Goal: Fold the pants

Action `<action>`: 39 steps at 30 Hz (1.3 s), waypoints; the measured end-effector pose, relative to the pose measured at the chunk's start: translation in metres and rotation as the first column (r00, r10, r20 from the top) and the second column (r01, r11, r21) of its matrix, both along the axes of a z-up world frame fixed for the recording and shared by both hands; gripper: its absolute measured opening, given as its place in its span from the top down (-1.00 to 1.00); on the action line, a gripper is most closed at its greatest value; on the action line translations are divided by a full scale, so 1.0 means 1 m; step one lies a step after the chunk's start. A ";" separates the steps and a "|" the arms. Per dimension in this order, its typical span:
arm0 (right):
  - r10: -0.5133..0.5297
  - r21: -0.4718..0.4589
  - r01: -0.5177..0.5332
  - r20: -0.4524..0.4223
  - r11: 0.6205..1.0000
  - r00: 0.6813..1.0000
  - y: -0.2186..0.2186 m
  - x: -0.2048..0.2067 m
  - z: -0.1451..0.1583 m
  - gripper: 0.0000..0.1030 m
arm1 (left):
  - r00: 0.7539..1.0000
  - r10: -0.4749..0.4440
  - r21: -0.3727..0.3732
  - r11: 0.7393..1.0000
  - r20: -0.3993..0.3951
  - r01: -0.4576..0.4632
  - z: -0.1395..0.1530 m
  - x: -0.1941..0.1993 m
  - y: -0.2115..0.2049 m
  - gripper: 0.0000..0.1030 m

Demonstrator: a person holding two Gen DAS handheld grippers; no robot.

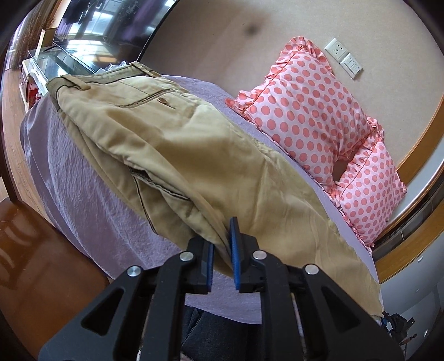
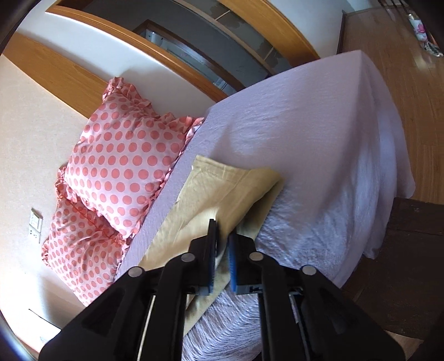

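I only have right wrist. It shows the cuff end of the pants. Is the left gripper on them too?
Observer: Yes, the left gripper pinches a fold of the pants at the bed's near edge.
Operator: Where's the waistband?
Observer: At the far end in the left view, by the TV.
Operator: Legs stacked?
Observer: Yes, one leg lies over the other; a back pocket faces up.
Operator: Can the left camera see the right gripper?
Observer: Yes, at the lower right corner of its picture, at the cuff end; the right gripper pinches the pants there.
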State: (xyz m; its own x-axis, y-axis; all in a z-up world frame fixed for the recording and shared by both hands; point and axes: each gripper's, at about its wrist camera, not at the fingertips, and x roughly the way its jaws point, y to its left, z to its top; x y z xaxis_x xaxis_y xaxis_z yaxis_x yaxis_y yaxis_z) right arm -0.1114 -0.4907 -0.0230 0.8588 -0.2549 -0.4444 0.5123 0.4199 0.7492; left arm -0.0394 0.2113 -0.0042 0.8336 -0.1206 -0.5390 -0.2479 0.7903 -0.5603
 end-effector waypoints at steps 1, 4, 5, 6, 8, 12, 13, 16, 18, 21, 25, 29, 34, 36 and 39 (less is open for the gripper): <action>-0.024 -0.021 0.024 -0.006 0.999 1.000 0.000 -0.004 0.003 0.39 | 1.000 0.000 -0.002 1.000 0.012 0.000 0.001 -0.003 0.000 0.67; -0.047 -0.034 0.046 -0.023 0.998 0.999 -0.004 -0.008 0.003 0.14 | 0.999 0.026 0.008 1.000 0.048 -0.027 0.003 -0.014 0.002 0.42; -0.042 -0.031 0.041 -0.019 0.999 0.999 -0.005 -0.007 0.001 0.15 | 0.997 0.043 0.011 0.999 0.057 -0.043 0.003 -0.019 0.005 0.37; -0.042 -0.040 0.042 -0.018 0.998 0.999 -0.004 -0.007 0.001 0.15 | 0.996 0.060 0.015 0.998 0.063 -0.061 0.003 -0.023 0.007 0.34; -0.024 -0.058 0.023 -0.023 0.998 0.999 0.000 -0.002 0.001 0.16 | 0.993 0.103 0.010 0.995 0.065 -0.104 0.002 -0.030 0.015 0.25; 0.030 -0.082 -0.032 -0.032 0.996 0.999 0.010 0.010 0.000 0.31 | 0.987 0.156 -0.031 0.987 0.047 -0.155 -0.007 -0.038 0.031 0.17; 0.034 -0.088 -0.037 -0.034 0.995 0.999 0.013 0.012 0.001 0.39 | 0.986 0.159 -0.036 0.987 0.045 -0.158 -0.008 -0.039 0.033 0.16; 0.088 -0.125 -0.091 -0.027 0.988 0.996 0.020 0.023 0.002 0.88 | 0.986 0.156 -0.038 0.987 0.060 -0.154 -0.009 -0.042 0.034 0.14; 0.121 -0.187 -0.119 0.000 0.975 0.993 0.031 0.030 0.015 0.90 | 0.983 0.162 -0.073 0.985 0.085 -0.156 -0.011 -0.045 0.038 0.14; 0.255 -0.264 -0.226 0.079 0.938 0.964 0.066 0.051 0.050 0.90 | 0.964 0.229 -0.126 0.969 0.132 -0.213 -0.012 -0.059 0.046 0.09; 0.571 -0.389 -0.485 0.139 0.783 0.809 0.161 0.099 0.091 0.90 | 0.960 0.254 -0.139 0.962 0.120 -0.237 -0.014 -0.064 0.050 -0.03; 0.853 -0.433 -0.755 0.068 0.493 0.518 0.283 0.143 0.085 0.90 | 0.975 0.202 -0.168 0.968 0.089 -0.185 -0.024 -0.056 0.044 -0.11; 0.939 -0.368 -0.920 -0.249 0.136 0.238 0.395 0.154 0.038 0.73 | 0.986 0.138 -0.209 0.971 0.098 -0.115 -0.034 -0.050 0.039 -0.21; 0.936 -0.364 -0.924 -0.270 0.117 0.225 0.402 0.147 0.034 0.34 | 0.983 0.134 -0.209 0.972 0.125 -0.106 -0.034 -0.051 0.038 -0.22; 0.932 -0.396 -0.905 -0.245 0.155 0.267 0.393 0.139 0.038 -0.48 | 0.974 0.151 -0.192 0.974 0.168 -0.118 -0.031 -0.055 0.038 -0.34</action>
State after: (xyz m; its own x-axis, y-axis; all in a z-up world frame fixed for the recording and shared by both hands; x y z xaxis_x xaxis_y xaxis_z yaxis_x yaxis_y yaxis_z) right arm 0.0275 -0.0974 0.0151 0.6069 0.6153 -0.5031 -0.4914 0.7880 0.3709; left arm -0.0940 0.2491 -0.0351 0.9301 -0.0819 -0.3579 -0.2267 0.6389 -0.7352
